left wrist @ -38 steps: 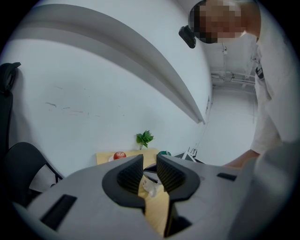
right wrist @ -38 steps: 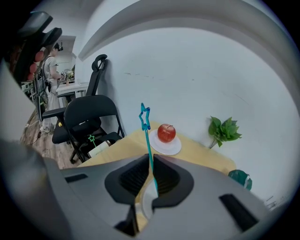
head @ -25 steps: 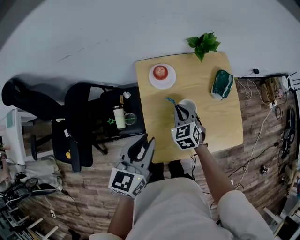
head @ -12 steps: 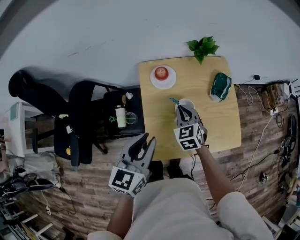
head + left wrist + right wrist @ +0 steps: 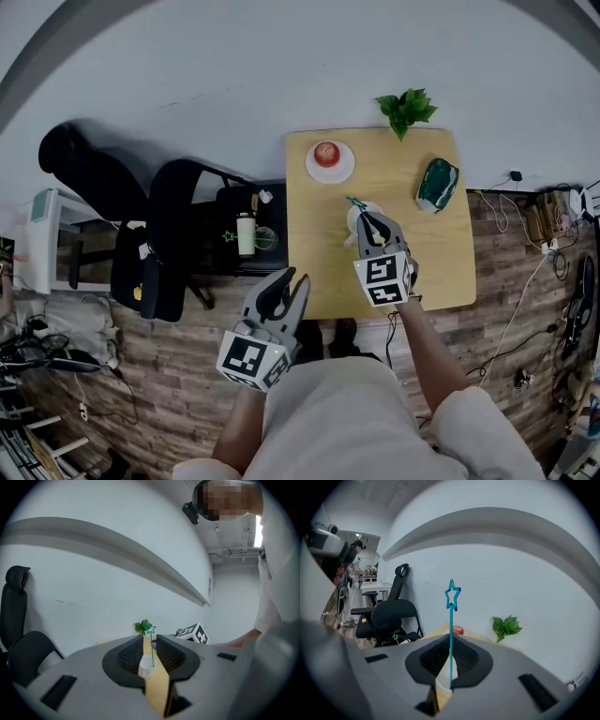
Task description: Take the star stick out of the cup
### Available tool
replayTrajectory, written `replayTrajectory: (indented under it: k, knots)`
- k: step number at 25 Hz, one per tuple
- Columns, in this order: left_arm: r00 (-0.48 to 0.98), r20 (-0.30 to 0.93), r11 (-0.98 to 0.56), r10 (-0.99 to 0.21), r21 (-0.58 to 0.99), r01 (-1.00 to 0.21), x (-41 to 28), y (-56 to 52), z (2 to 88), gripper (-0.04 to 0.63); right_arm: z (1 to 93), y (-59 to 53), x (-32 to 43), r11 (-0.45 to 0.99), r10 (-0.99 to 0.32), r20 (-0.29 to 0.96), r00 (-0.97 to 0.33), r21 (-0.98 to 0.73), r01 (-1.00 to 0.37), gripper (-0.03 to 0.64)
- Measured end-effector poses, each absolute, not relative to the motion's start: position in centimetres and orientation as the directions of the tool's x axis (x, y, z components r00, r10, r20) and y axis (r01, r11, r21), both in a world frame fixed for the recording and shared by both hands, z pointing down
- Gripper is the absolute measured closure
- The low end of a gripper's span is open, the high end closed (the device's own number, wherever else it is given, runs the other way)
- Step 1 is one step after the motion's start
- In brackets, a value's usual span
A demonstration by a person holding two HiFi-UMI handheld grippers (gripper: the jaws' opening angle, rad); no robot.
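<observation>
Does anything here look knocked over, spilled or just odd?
Nothing is spilled or toppled: the cup stands upright on the table. Only oddity: a bottle and a glass sit on a chair seat beside it.

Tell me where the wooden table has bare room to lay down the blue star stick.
Bare: the light wooden table's near-left stretch, in front of the white plate with the red apple, and its near-right corner, in front of the dark green object. Crowded: the middle, around the white cup and right gripper.

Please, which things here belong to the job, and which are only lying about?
Job: star stick, white cup, right gripper shut on the stick.
Lying about: apple, plate, plant, green bundle, bottle, idle left gripper.
</observation>
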State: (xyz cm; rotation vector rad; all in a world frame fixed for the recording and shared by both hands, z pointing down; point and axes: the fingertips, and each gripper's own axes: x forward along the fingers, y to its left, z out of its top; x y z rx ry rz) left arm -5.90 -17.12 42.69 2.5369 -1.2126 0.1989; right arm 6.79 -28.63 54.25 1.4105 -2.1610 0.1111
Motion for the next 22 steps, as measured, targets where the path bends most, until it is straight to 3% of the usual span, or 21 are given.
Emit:
replayTrajectory:
  k: [22]
  knots:
    - [0.621, 0.183, -0.588, -0.763, 0.204, -0.783, -1.6, -13.8, 40.3, 0.509, 41.0, -20.8, 10.4, 0.447, -0.88, 0.207, -0.428, 0.05, -0.893, 0.603]
